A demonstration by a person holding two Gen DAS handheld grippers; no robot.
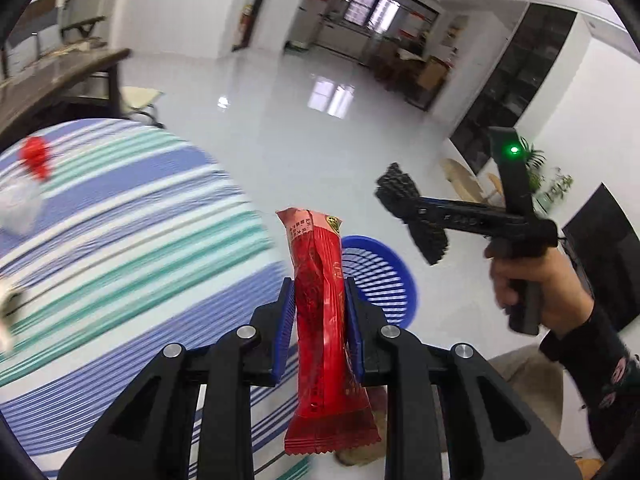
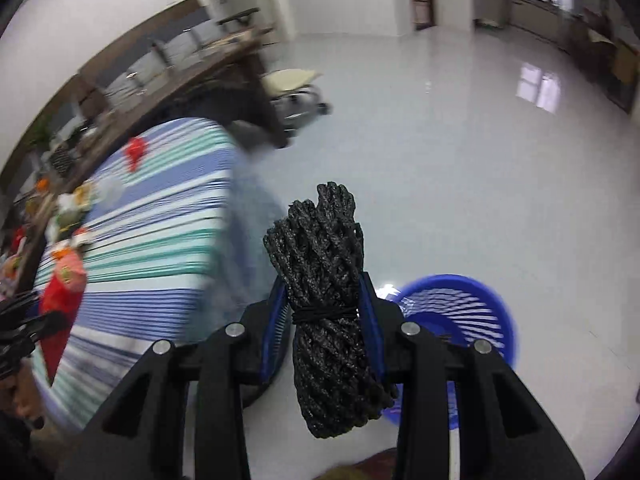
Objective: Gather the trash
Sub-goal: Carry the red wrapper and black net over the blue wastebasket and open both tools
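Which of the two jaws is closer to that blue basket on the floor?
Probably the right gripper, though it is close: it holds the black rope bundle just left of the blue basket. The left gripper, clamping the red wrapper, hangs nearer the striped table.

A glossy white floor reflects window light at 12 o'clock. White walls enclose the room; a bright window stands at 12 o'clock above a counter. A dark wooden table lies at 10 o'clock, with a cream-seated chair just beside it. Dark glass-fronted shelving lines the wall at 2 o'clock, with green plants near its foot at 3 o'clock.
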